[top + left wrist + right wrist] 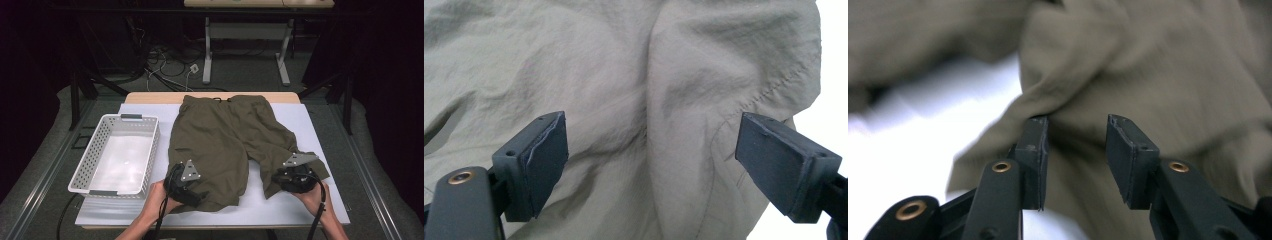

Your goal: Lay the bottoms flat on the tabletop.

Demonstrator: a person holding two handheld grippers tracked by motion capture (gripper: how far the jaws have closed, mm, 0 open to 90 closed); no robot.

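While the olive-green woven fabric shorts (pixel 225 145) lie flat on the white-covered table (pixel 300 120), both grippers sit at the leg hems. Left gripper (pixel 651 165) stands wide open over cloth; right gripper (pixel 1075 160) is parted, gripping nothing. Next: regrip both hems to fold, probably.

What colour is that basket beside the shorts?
White; the basket shows best in the high view.

Olive-green shorts (pixel 220 140) spread flat, wrinkled, just right of white basket (pixel 120 155); waistband at far end, level with basket's far rim; two legs splayed toward near side, hems past basket's near rim
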